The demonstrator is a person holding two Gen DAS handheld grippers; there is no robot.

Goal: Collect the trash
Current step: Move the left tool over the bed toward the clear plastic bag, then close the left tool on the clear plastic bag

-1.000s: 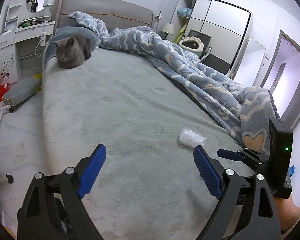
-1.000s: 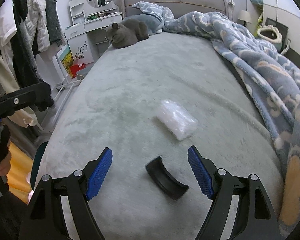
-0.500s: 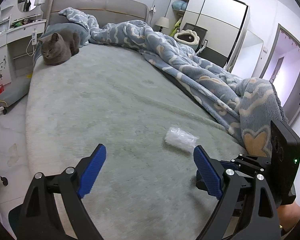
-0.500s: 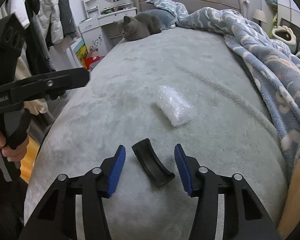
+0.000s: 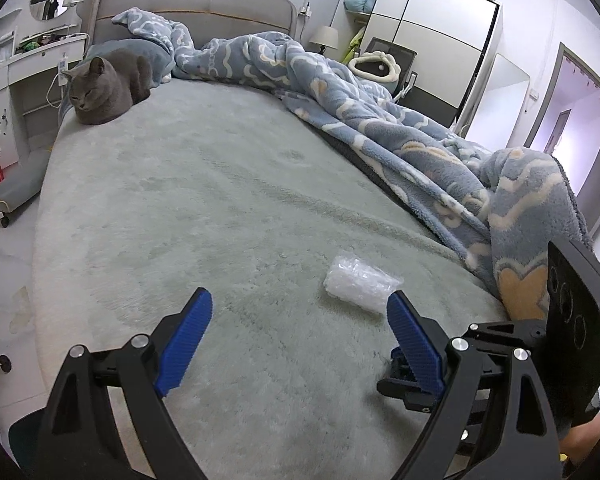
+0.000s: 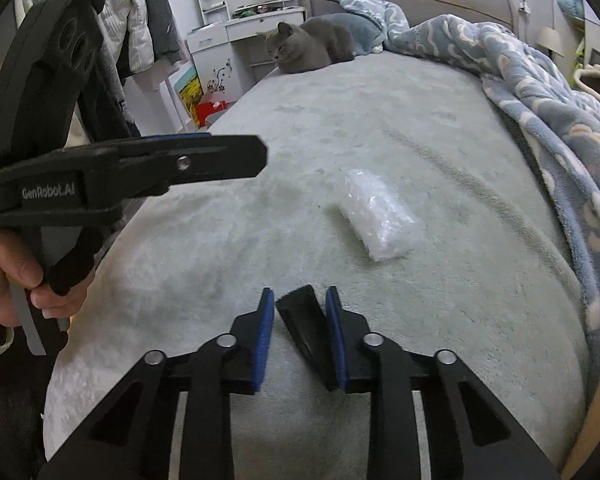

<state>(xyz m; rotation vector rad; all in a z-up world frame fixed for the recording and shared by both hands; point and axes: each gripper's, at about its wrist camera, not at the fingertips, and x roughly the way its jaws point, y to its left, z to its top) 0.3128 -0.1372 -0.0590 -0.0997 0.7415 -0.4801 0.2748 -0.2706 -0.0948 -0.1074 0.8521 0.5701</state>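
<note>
A crumpled clear plastic wrapper [image 5: 359,282] lies on the grey-green bed cover [image 5: 220,200]; it also shows in the right wrist view [image 6: 380,216]. A black curved plastic piece [image 6: 306,328] lies near the bed's foot between the blue pads of my right gripper [image 6: 300,324], whose jaws have closed in on it. My left gripper [image 5: 300,332] is open and empty, just short of the wrapper. It appears in the right wrist view [image 6: 140,168] at the left, held by a hand.
A grey cat [image 5: 104,86] lies at the head of the bed, also in the right wrist view [image 6: 308,46]. A blue patterned blanket [image 5: 400,120] is heaped along the bed's right side. A white dresser [image 6: 240,36] and hanging clothes [image 6: 140,16] stand to the left.
My right gripper's jaws have closed from wide open onto the black curved piece. My left gripper has moved forward over the bed toward the wrapper, still open.
</note>
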